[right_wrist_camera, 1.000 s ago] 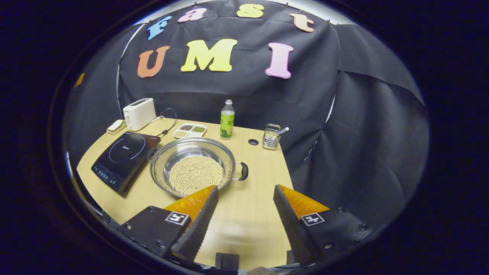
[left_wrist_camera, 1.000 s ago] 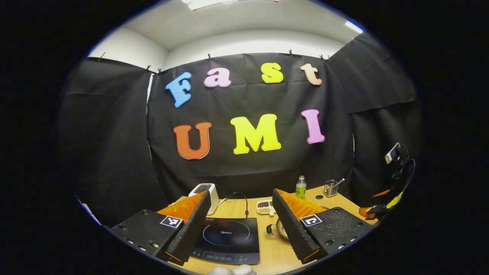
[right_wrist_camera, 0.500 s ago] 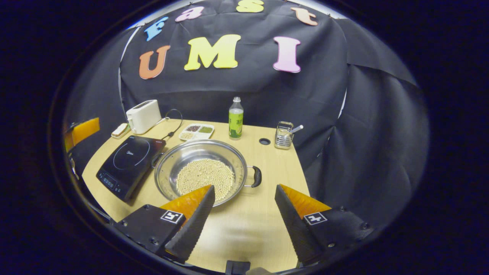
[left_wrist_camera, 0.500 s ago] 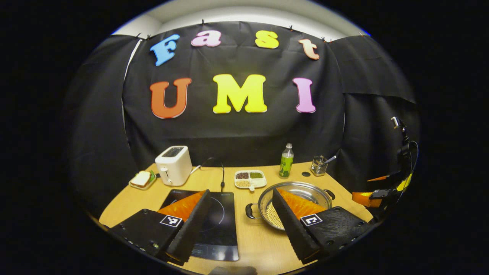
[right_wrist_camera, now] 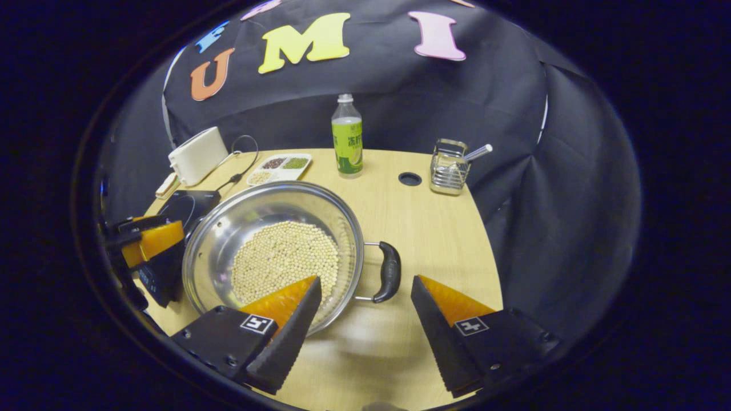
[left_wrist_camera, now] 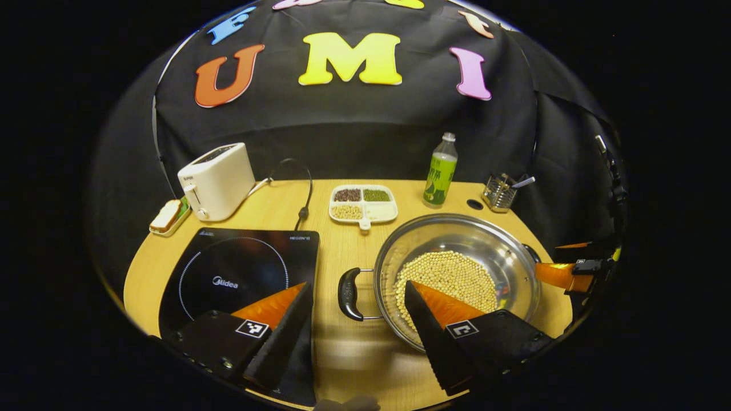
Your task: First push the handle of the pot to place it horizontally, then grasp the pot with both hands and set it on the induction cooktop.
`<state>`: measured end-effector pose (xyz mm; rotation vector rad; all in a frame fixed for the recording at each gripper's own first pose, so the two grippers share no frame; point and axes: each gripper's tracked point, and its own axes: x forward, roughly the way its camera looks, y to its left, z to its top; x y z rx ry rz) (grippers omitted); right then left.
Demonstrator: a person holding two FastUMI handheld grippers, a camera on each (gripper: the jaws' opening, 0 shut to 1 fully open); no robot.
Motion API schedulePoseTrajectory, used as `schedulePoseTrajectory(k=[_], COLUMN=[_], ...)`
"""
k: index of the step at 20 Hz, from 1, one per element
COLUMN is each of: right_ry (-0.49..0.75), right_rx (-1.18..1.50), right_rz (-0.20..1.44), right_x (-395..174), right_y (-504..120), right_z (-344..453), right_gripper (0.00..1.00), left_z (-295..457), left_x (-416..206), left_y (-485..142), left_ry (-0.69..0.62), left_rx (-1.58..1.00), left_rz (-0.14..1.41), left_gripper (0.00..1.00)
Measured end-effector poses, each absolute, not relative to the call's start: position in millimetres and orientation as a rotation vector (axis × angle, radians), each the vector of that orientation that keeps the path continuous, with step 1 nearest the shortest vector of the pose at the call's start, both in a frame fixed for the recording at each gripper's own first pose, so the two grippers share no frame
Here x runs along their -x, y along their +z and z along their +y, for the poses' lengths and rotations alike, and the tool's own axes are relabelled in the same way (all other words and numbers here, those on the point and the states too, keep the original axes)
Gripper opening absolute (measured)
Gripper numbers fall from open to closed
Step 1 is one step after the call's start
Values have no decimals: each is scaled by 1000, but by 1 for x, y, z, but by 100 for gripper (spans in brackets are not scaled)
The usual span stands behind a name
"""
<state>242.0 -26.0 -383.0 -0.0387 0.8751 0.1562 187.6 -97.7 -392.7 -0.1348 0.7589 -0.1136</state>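
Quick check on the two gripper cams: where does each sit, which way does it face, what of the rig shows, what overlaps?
Left gripper view: rides the left claw, facing the back wall over the induction cooktop and the pot; own fingers at bottom, the other claw at right edge.
Right gripper view: rides the right claw, above the pot's near handle; own fingers at bottom, the other claw at left edge.
Shared: pot, cooktop, toaster, bottle.

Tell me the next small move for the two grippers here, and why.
Probably ease each gripper forward and down until its open jaws straddle the near pot handle. The pot sits on the table beside the induction cooktop, not on it. The left gripper faces the left handle, the right gripper the right handle; neither touches yet.
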Motion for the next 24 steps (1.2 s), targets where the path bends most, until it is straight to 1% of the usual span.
schedulePoseTrajectory(k=[2,3,4,6,8,9,10,11,12,13,14,15,16,19,20,21,22,23,24], right_ry=[170,175,177,183,189,196,190,186,181,175,171,171,160,142,151,152,153,151,152], right_rx=[41,43,41,34,37,29,24,21,4,-8,-17,-24,-45,-111,-121,-117,-105,-108,-116], right_rz=[901,914,929,961,992,1005,1022,1043,1053,1063,1074,1090,1108,1157,1160,1159,1161,1158,1153], right_x=[-255,-260,-265,-270,-274,-274,-275,-274,-275,-275,-276,-275,-274,-274,-274,-274,-273,-274,-276], right_y=[-396,-403,-409,-420,-428,-432,-436,-439,-440,-439,-440,-440,-439,-443,-442,-443,-443,-442,-441], right_z=[-25,-25,-24,-22,-20,-19,-18,-18,-18,-19,-19,-20,-19,-18,-17,-16,-17,-17,-16], right_gripper=[100,100,100,100,96,96,92,86,77,79,75,74,72,70,68,67,65,65,65], left_z=[-104,-105,-107,-113,-116,-118,-120,-120,-120,-116,-113,-112,-113,-119,-117,-116,-116,-115,-115], left_x=[-198,-202,-205,-208,-213,-214,-213,-214,-213,-214,-213,-207,-207,-207,-205,-207,-207,-208,-208], left_y=[-411,-419,-426,-436,-441,-444,-447,-450,-451,-456,-461,-468,-467,-474,-472,-472,-474,-471,-471], left_ry=[-118,-117,-119,-124,-134,-140,-140,-136,-133,-121,-108,-103,-107,-99,-94,-95,-96,-95,-95], left_rx=[117,102,100,112,111,109,105,94,90,83,83,108,146,233,245,246,241,243,250], left_rz=[792,809,825,855,871,883,897,908,927,940,962,1003,1007,1077,1088,1087,1091,1081,1081], left_gripper=[96,100,96,96,97,96,96,96,97,96,100,85,80,76,85,74,83,72,71])
